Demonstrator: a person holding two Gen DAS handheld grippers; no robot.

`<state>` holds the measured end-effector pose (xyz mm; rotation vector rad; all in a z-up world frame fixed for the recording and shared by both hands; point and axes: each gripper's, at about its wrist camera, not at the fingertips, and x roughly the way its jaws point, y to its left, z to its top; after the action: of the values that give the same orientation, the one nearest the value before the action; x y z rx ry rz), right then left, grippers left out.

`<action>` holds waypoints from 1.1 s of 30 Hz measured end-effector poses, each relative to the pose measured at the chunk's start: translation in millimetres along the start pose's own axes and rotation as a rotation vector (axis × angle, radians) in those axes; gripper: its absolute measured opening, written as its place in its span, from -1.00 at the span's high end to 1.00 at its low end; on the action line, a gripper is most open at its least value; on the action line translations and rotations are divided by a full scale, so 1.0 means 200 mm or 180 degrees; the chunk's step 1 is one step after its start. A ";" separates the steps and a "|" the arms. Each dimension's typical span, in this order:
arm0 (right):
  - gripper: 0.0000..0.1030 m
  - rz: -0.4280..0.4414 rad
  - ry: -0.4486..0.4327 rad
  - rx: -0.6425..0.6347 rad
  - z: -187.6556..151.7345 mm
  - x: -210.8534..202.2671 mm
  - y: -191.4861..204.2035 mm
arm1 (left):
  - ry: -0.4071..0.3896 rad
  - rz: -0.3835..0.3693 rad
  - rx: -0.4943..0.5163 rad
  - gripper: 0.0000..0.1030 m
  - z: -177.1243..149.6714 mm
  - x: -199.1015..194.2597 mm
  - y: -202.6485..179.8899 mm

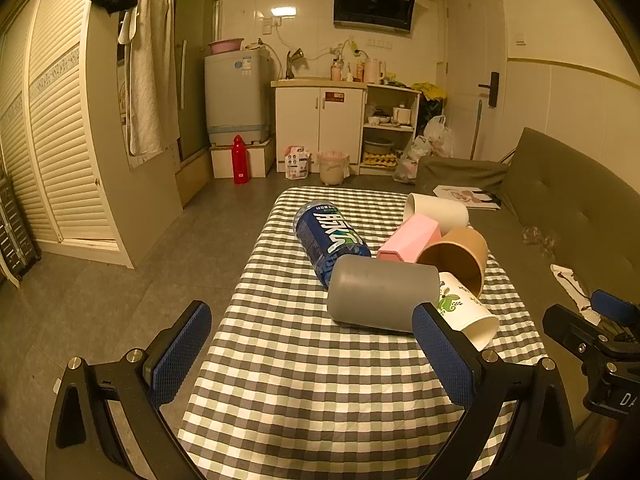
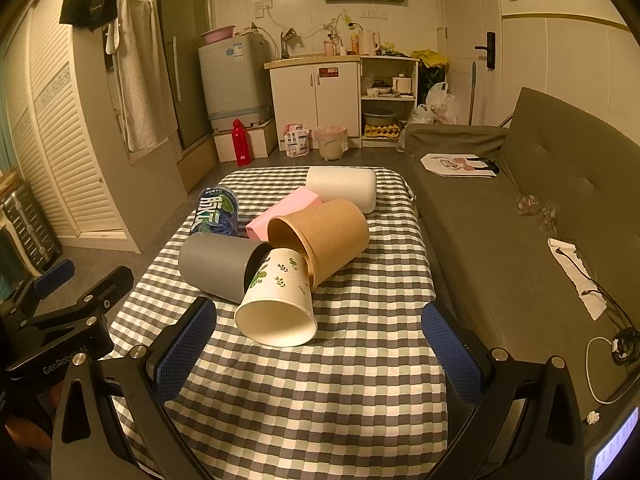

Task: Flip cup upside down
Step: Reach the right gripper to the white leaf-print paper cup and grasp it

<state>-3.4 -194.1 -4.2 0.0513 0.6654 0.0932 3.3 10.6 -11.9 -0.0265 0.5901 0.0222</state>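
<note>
both grippers are hanging above the near end of the checkered table (image 2: pixel 320 392) with their jaws spread wide and nothing between them. the left gripper (image 1: pixel 310 356) has its blue pads (image 1: pixel 182 350) either side of bare cloth, and just past its right-hand finger lies the grey cup (image 1: pixel 382 296) on its side, closed end pointing left. the right gripper (image 2: pixel 320 344) is lined up with the leaf-print paper cup (image 2: pixel 280 300), which is tipped over with its open mouth facing the jaws, sitting just ahead of them and a bit left of centre. that paper cup leans on the grey one to its left and its base pokes into the mouth of the brown paper cup (image 2: pixel 324 236) right behind it. further out from the jaws there's a pink box (image 2: pixel 280 212) and a white cup (image 2: pixel 344 186), both lying down too, and off to the left a blue labelled bottle (image 2: pixel 216 212) on its side. beyond the table, to the right, a green sofa (image 2: pixel 520 208).
</note>
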 end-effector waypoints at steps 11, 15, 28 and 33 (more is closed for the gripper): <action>-0.99 -0.0001 0.0040 0.0026 -0.01 0.03 -0.01 | 0.0037 -0.0005 -0.0002 -1.00 0.00 0.02 0.01; -0.99 -0.0007 0.0048 0.0019 0.00 0.04 -0.02 | 0.0051 -0.0010 -0.0009 -1.00 0.00 0.02 0.01; -0.99 -0.0023 0.0215 0.0012 0.00 0.18 0.02 | 0.0112 0.0063 -0.0099 -1.00 0.02 0.08 0.08; -0.99 -0.0069 0.0392 -0.0093 -0.04 0.33 0.08 | 0.0123 0.0138 -0.0078 -1.00 0.02 0.09 0.11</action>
<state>43.0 -172.1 -49.4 0.0102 0.7875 0.0856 20.6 32.5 -19.5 -0.0379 0.6289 0.0713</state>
